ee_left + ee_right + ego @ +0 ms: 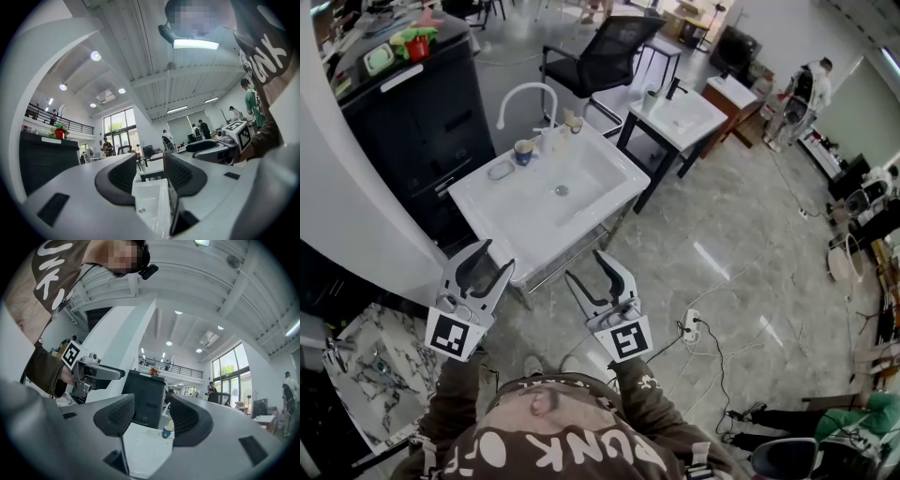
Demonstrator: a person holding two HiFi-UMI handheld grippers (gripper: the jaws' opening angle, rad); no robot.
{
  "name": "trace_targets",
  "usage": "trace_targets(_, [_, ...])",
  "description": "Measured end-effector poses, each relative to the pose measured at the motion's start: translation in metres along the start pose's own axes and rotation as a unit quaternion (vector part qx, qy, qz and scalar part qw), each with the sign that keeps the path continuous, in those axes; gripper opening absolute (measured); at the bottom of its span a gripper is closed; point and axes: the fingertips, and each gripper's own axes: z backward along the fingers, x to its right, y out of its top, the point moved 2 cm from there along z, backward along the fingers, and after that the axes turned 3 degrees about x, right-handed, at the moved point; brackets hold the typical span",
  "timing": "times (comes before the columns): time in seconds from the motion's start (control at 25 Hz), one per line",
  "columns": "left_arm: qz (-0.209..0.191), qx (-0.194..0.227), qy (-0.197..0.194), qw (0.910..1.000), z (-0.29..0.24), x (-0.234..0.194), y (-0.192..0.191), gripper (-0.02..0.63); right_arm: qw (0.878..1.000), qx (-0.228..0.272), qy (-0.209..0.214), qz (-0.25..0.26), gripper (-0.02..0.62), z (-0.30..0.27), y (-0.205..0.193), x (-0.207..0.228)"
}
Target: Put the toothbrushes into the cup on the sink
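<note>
1. Workshop hall with a polished grey floor; a white sink (pixel 614 164) on a metal frame stands directly ahead of the person, its curved white faucet (pixel 525 94) at the far rim.
2. Left claw (pixel 494 256): open and empty. Its own view shows the pads apart, with only the sink basin (pixel 150 201) beyond the gap.
3. Right claw (pixel 586 265): open and empty. Its own view shows the pads apart, with nothing between them.
4. Both claws hover just short of the near rim of the sink. Neither touches it.
5. Target location: the blue cup (pixel 522 152) stands on the far ledge, at the back left of the basin, just beside the faucet base. A small soap dish (pixel 501 171) lies on its near side.
6. Small pale items (pixel 549 141) stand on the ledge just to the right of the cup. These are probably the toothbrushes, but they are too small to confirm, and their long axis cannot be read.
7. Governing relation: the cup and pale items lie across the full depth of the basin from both claws, ahead and to the left.
8. Judgement: the left claw is slightly nearer the cup. The right claw already sights the cup (pixel 166 432) through its gap.
9. Judgement: either claw must reach forward over the basin before any grasp.
</note>
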Motion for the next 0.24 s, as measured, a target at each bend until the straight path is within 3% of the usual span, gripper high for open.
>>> trace_targets(0.24, [0.001, 0.001, 0.002, 1.0000, -0.0014, 0.0010, 0.0028, 0.183, 1.000, 0.000, 0.000, 0.001, 0.225, 0.0012, 0.0028, 0.0024])
